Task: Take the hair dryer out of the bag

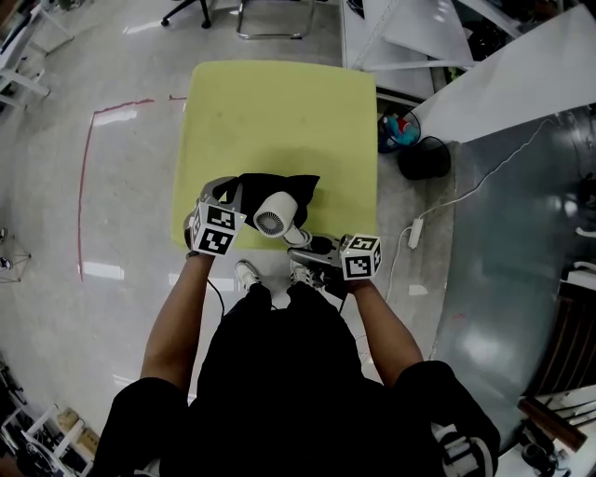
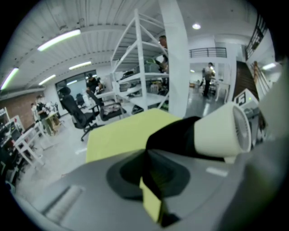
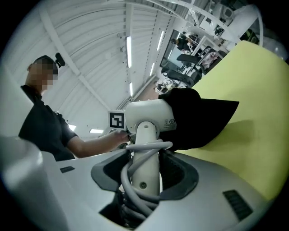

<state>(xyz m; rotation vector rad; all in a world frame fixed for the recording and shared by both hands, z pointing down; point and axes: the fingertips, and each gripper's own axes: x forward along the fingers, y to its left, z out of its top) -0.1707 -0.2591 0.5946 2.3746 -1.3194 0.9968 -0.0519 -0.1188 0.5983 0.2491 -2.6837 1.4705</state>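
A white hair dryer [image 1: 277, 214] hangs over the front edge of the yellow table [image 1: 279, 102], its rear grille towards me and its nozzle end still inside the black bag [image 1: 284, 184]. My left gripper [image 1: 235, 199] is shut on the bag's fabric [image 2: 174, 135], and the dryer's barrel [image 2: 221, 134] sticks out to its right. My right gripper [image 1: 304, 248] is shut on the dryer's handle [image 3: 145, 153], which has the grey cord wound round it. The dryer's body [image 3: 149, 115] stands above the jaws and the bag [image 3: 198, 117] covers its front.
To the right of the table are a dark bin [image 1: 424, 156], a blue bag [image 1: 399, 129], white panels [image 1: 521, 84] and a power strip [image 1: 416, 233] on a cable. Chair legs [image 1: 186, 9] stand beyond the far edge. Red tape [image 1: 86, 186] marks the floor at left.
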